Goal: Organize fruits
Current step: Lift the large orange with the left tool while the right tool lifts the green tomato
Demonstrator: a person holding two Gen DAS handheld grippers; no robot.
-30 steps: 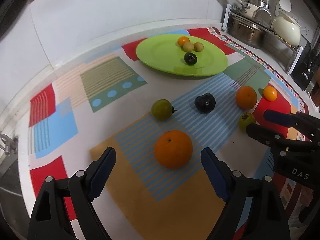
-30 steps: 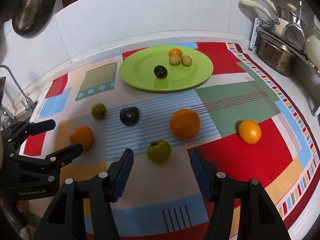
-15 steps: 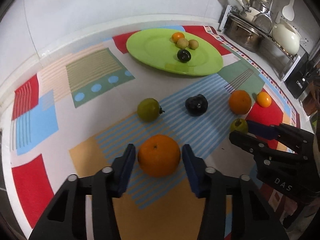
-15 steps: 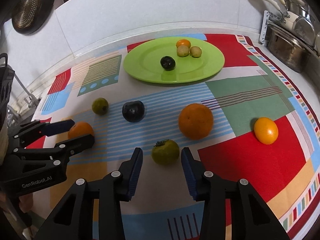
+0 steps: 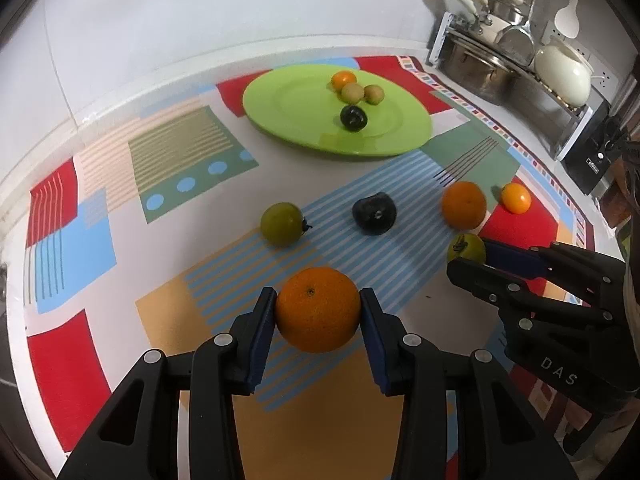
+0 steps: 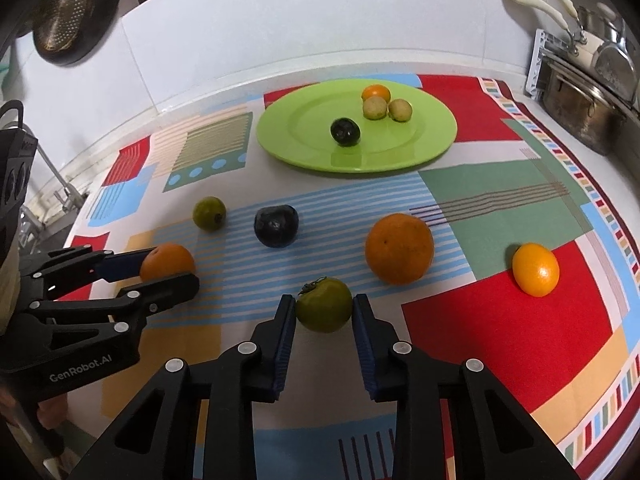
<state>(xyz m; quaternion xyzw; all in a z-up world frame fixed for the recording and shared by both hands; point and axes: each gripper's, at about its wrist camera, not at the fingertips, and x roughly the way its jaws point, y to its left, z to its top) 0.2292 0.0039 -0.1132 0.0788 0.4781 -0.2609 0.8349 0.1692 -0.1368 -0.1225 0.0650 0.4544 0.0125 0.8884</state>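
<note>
My left gripper [image 5: 318,310] is shut on an orange [image 5: 318,309] on the patterned mat; it also shows in the right wrist view [image 6: 167,261]. My right gripper [image 6: 324,312] is shut on a green tomato [image 6: 324,309], also seen in the left wrist view [image 5: 466,247]. A green plate [image 6: 420,136] at the back holds a dark plum [image 6: 345,131], two small yellow-green fruits and a small orange. Loose on the mat lie a second green tomato [image 6: 209,213], a dark plum [image 6: 276,225], a big orange [image 6: 399,248] and a small orange [image 6: 536,269].
A rack with metal pots and pans [image 5: 500,60] stands at the back right. A black appliance [image 5: 592,160] is at the right edge. A colander [image 6: 64,12] hangs at the upper left, with a sink tap [image 6: 60,184] at the left.
Both grippers moved forward and closed: the left jaws onto the orange, the right jaws onto the green tomato.
</note>
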